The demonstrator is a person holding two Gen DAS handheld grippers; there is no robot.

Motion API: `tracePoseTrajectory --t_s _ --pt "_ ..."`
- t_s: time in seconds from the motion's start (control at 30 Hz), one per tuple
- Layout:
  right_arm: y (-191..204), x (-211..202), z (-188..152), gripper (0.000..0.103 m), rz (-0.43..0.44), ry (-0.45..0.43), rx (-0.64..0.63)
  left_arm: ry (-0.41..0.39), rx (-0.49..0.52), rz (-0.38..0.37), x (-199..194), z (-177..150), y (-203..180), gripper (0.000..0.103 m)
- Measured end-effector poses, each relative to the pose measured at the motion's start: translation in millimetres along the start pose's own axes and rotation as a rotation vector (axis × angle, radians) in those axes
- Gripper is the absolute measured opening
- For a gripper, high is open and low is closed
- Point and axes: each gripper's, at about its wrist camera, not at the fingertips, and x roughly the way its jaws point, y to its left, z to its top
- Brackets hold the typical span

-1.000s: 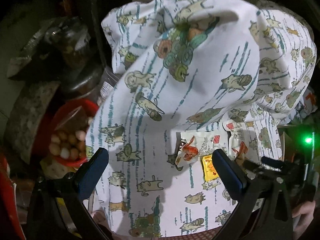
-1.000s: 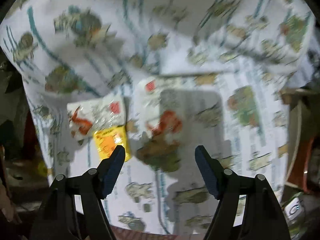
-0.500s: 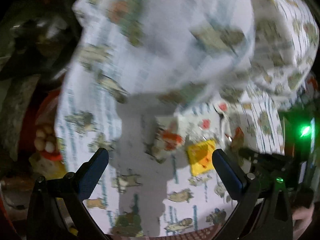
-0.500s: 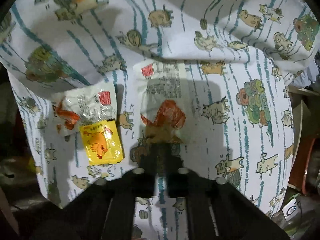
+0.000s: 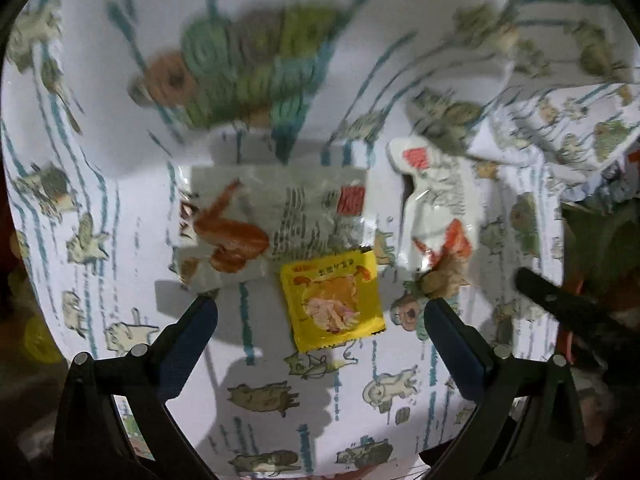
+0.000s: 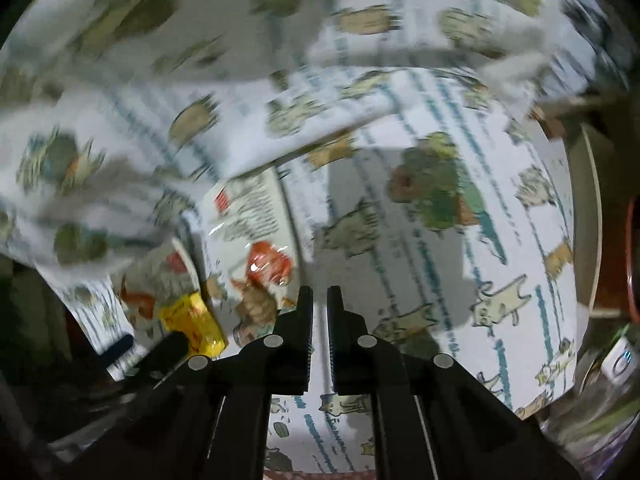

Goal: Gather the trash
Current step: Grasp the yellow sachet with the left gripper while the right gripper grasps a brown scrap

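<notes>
Three wrappers lie on a cat-print cloth (image 5: 100, 168). In the left wrist view a clear wrapper with an orange print (image 5: 264, 224) is at centre, a small yellow sachet (image 5: 332, 300) lies below it, and a white wrapper (image 5: 436, 216) is to the right. My left gripper (image 5: 320, 322) is open, its fingers either side of the yellow sachet. My right gripper (image 6: 319, 300) is shut with nothing seen between its fingers, just right of the white wrapper (image 6: 256, 236). The yellow sachet (image 6: 192, 320) shows at lower left there.
A folded-up part of the cloth (image 6: 200, 80) hangs over the wrappers at the back. The right gripper's arm (image 5: 560, 308) shows at the right of the left wrist view. A red rim (image 6: 630, 260) and a dark jar (image 6: 612, 364) stand off the cloth's right edge.
My left gripper moved in close over the wrappers, and the sachet now sits between its fingers. My right gripper closed, then swung right of the white wrapper.
</notes>
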Motion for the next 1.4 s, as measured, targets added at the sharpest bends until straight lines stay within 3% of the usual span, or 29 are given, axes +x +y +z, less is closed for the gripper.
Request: tracePoseTrajectory --t_s 0.17,0.27,0.33,0.37,0.4,0.43,0.57,0.63,0.73,0.83,0.93,1.27,1.4 --pt "-8.4 -11.9 6.3 0.008 -0.027 -0.032 -0.021 0.044 -0.001 0.001 20.0 1.9 -6.5 0.086" --pt "-11.4 -17.0 11.1 0.008 -0.017 -0.032 -0.03 0.01 0.029 0.043 18.5 1.8 -14.4 0.073" --pt "-9.2 -17.0 16.9 0.008 -0.007 -0.021 -0.029 -0.01 0.056 0.069 18.0 0.7 -21.4 0.05" --pt "-5.7 -17.3 16.7 0.008 0.001 -0.018 -0.03 -0.012 0.077 0.081 17.5 -0.4 -23.6 0.044" --pt "0.8 -16.9 14.9 0.008 0.004 -0.022 -0.031 -0.011 0.087 0.078 17.5 0.8 -26.2 0.029" --pt "3.5 -17.6 15.3 0.008 0.005 -0.026 -0.034 -0.007 0.083 0.061 16.1 0.1 -24.0 0.02" --pt "18.1 -7.4 9.5 0.008 0.02 -0.006 -0.047 -0.021 0.034 -0.001 1.4 -1.4 -6.5 0.009" --pt "25.7 0.4 7.4 0.022 0.029 0.014 -0.053 -0.046 0.042 -0.003 -8.5 -1.7 -0.5 0.002" --pt "43.0 14.1 2.5 0.038 0.023 0.032 -0.08 -0.089 0.046 0.003 -24.2 -2.2 7.9 0.001" --pt "57.9 27.6 -0.3 0.039 -0.012 0.039 -0.13 -0.132 0.062 -0.013 -39.7 -1.9 12.9 0.001" --pt "64.4 38.6 -3.3 0.039 0.009 0.063 -0.127 -0.167 0.063 -0.04 -51.2 2.1 24.4 0.001" --pt "90.2 47.5 -18.5 0.021 -0.091 0.001 -0.224 -0.248 0.074 -0.073 -88.4 -5.1 41.1 0.001" --pt "92.2 38.0 -22.9 0.018 -0.051 -0.002 -0.234 -0.245 0.058 -0.094 -94.0 -7.2 49.8 0.001"
